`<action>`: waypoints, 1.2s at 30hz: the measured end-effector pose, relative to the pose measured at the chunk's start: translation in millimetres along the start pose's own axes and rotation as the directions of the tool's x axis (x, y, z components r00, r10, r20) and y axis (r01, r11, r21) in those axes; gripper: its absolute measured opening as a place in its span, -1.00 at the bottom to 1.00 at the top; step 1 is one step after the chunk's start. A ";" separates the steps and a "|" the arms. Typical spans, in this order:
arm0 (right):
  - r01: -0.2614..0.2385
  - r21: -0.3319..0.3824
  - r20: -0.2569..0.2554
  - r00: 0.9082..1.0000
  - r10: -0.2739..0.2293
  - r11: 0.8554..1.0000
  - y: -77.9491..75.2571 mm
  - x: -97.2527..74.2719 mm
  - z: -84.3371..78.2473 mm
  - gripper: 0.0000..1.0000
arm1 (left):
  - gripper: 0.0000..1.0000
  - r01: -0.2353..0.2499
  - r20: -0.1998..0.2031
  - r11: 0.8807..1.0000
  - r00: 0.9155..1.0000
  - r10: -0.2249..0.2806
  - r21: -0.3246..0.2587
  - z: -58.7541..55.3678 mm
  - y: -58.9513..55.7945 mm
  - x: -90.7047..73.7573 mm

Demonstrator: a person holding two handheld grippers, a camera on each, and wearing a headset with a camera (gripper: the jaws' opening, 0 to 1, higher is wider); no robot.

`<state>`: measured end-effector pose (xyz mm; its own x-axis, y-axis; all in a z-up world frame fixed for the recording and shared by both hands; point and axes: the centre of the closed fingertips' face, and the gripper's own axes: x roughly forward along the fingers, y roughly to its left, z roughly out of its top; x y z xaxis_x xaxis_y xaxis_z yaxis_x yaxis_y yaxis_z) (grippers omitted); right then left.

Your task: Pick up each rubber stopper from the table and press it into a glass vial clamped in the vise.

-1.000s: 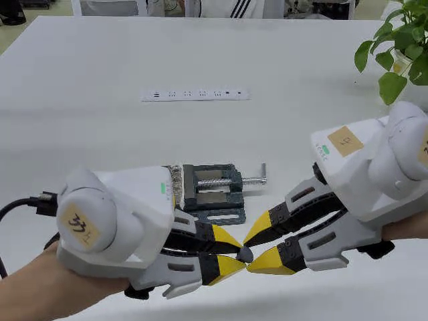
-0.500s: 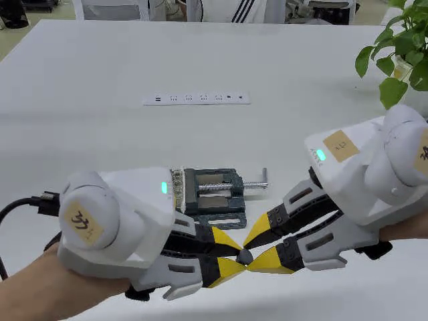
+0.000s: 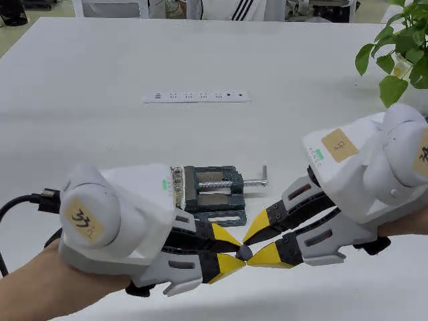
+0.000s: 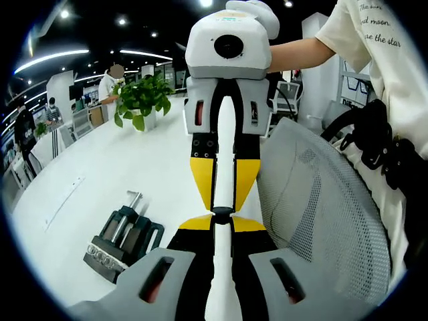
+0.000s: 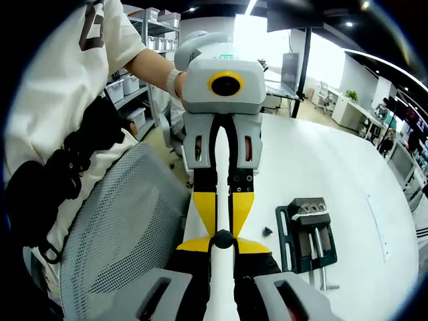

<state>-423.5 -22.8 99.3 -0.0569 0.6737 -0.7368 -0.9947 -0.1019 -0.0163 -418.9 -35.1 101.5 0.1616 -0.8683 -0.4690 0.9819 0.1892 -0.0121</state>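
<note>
My left gripper (image 3: 239, 255), hand-tagged "33", is clenched on the small dark rubber stopper (image 3: 245, 252), held off the white table (image 3: 100, 127) near the grey metal vise (image 3: 212, 194), while my right gripper (image 3: 249, 251) brackets the same stopper, and I cannot tell whether it is gripping.

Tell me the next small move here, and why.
Likely close the right gripper firmly on the rubber stopper before the left gripper lets go: both sets of fingers meet tip to tip at it above the table, and I cannot tell that the right grips it yet.
</note>
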 end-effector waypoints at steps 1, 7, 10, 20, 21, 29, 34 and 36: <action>0.001 -0.001 -0.001 1.000 -0.001 1.000 -0.3 -0.3 0.4 -0.86 | -0.91 -0.002 0.003 1.000 1.000 0.002 -0.004 0.5 0.5 -0.2; -0.001 -0.004 -0.001 1.000 0.001 1.000 -1.0 -0.9 2.0 -0.87 | -0.91 -0.007 0.006 1.000 1.000 0.007 0.009 1.1 1.8 -1.2; -0.005 -0.009 -0.006 1.000 0.005 1.000 -1.2 -0.5 1.9 -0.87 | -0.91 -0.010 0.008 1.000 1.000 0.010 0.006 1.1 1.5 -1.1; -0.024 -0.009 -0.031 0.999 0.023 1.000 -1.4 3.5 -0.4 -0.88 | -0.89 -0.027 0.016 0.999 0.999 0.028 -0.029 -4.6 3.3 -0.6; -0.023 -0.010 -0.032 0.999 0.023 1.000 -1.9 4.0 -0.1 -0.88 | -0.89 -0.034 0.018 0.999 0.999 0.035 -0.040 -5.4 4.8 -1.2; -0.015 0.009 -0.058 0.998 0.016 1.000 -13.3 6.8 -12.0 -0.87 | -0.49 -0.095 0.024 0.990 0.995 0.098 -0.104 -16.8 16.5 -10.2; -0.017 0.021 -0.066 0.998 0.019 1.000 -16.7 9.4 -16.6 -0.88 | -0.07 -0.170 0.028 0.973 0.984 0.176 -0.157 -29.6 27.0 -17.8; -0.021 0.019 -0.068 0.997 0.022 1.000 -17.3 10.5 -16.3 -0.88 | 0.10 -0.196 0.025 0.965 0.979 0.203 -0.173 -37.8 29.8 -21.0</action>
<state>-405.5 -25.9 80.8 -0.0731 0.6201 -0.7811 -0.9947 -0.1018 0.0123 -396.7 6.1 77.6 0.3602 -0.8230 -0.4393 0.8989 0.4321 -0.0725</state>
